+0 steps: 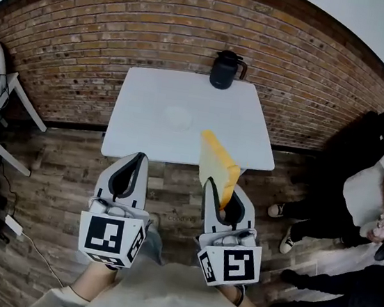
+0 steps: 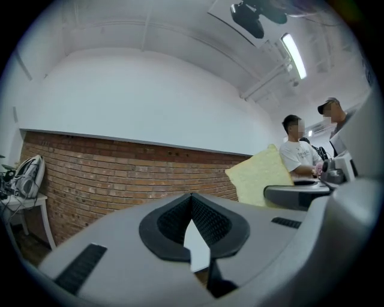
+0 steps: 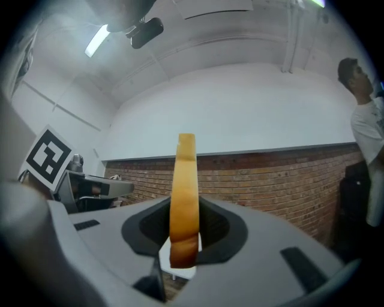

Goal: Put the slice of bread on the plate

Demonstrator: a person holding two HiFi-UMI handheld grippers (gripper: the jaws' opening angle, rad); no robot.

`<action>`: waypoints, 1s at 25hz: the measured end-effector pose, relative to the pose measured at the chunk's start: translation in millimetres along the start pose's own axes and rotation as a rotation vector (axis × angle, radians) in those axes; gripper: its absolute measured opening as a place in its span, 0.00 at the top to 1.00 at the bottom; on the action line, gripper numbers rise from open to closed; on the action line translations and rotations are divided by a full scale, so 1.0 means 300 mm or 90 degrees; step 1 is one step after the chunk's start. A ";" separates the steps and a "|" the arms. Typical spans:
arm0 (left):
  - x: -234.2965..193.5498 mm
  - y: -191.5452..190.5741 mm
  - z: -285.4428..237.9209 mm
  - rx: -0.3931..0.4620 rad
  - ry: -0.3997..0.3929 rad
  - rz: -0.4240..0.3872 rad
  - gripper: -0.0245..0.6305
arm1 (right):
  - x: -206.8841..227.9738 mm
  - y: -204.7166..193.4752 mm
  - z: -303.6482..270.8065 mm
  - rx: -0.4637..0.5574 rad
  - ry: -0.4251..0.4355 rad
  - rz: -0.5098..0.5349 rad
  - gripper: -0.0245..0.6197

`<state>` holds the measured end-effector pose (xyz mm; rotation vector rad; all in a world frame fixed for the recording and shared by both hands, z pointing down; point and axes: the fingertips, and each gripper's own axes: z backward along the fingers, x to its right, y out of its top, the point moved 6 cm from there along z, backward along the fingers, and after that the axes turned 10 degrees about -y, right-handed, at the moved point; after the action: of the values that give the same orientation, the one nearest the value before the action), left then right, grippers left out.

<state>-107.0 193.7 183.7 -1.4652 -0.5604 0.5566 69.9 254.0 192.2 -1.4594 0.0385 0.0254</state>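
Now, right gripper [image 3: 183, 235] fingers [image 3: 219, 229] tight on bread slice [image 1: 217, 165], left gripper [image 2: 192, 202] fingers [image 2: 211, 223] together.

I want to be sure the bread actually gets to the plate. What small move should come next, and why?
Probably carry the right gripper forward until it is above the plate. Its fingers clamp the slice of bread upright, the gripper appears short of the table's near edge, and the plate lies bare mid-table.

Red brick wall [image 1: 88, 37] behind a white table [image 1: 151, 88], wood-plank floor [image 1: 56, 173], white upper wall [image 2: 150, 102], ceiling strip light [image 2: 293, 55].
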 end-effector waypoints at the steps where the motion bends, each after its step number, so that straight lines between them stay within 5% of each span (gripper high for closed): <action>1: -0.044 0.001 -0.045 -0.004 -0.005 0.001 0.95 | -0.005 0.000 -0.059 -0.004 -0.005 0.000 0.82; 12: -0.413 -0.016 -0.482 -0.029 -0.067 0.013 0.95 | -0.011 -0.061 -0.574 -0.046 -0.047 0.010 0.82; 25: -0.559 -0.123 -0.706 -0.069 -0.094 0.047 0.95 | 0.012 -0.155 -0.824 -0.097 -0.054 0.004 0.82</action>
<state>-93.9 -77.0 212.3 -1.5599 -0.6629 0.7065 72.6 3.2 210.9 -1.6097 -0.0292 0.0976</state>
